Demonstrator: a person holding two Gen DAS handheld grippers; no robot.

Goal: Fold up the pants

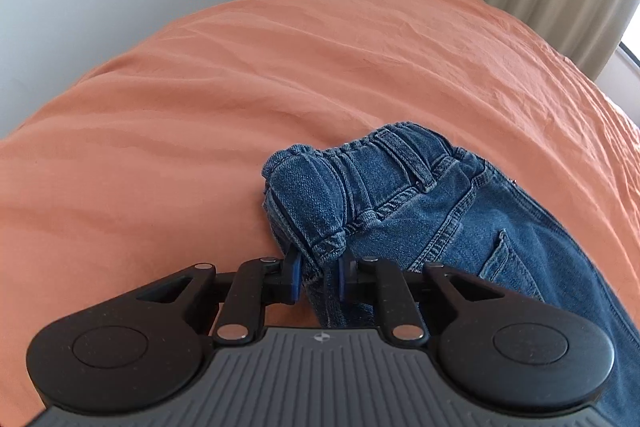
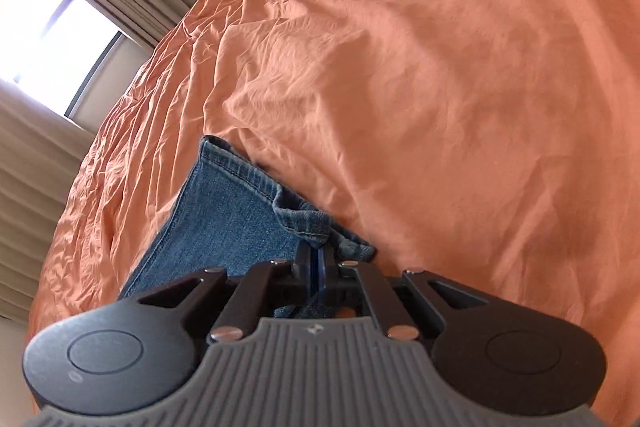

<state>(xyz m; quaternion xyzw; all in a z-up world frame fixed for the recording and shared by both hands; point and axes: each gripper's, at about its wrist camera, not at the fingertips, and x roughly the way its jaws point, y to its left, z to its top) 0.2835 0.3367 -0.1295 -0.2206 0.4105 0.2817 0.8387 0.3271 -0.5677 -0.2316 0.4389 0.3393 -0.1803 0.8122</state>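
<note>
The pants (image 1: 440, 211), a pair of blue jeans, lie on an orange-sheeted bed (image 1: 240, 87), held at both ends. In the left wrist view the elastic waistband (image 1: 400, 155) is bunched and lifted slightly off the sheet, and the left hand-held gripper (image 1: 318, 277) has a thick wad of waistband corner between its blue pads, the jaws only a little apart and pressed on the denim. In the right wrist view the leg hem (image 2: 240, 167) lies flat on the sheet, and the right hand-held gripper (image 2: 319, 259) is closed almost fully on a curled bit of hem edge; how many layers it has is hard to tell, since the pinch sits low in the frame behind the fingers. The step in hand looks like the taking hold of both ends before a fold. The long axis of the jeans runs from one gripper to the other, waistband at the left hand, hems at the right, with the leg stretching away to the right in the left view. The next move probably calls for lifting both ends together, keeping the cloth taut so the legs stay aligned, then bringing hem towards waistband without the thin right-hand pinch slipping. A beige curtain (image 2: 60, 155) and a bright window (image 2: 48, 27) stand beyond the bed.
</note>
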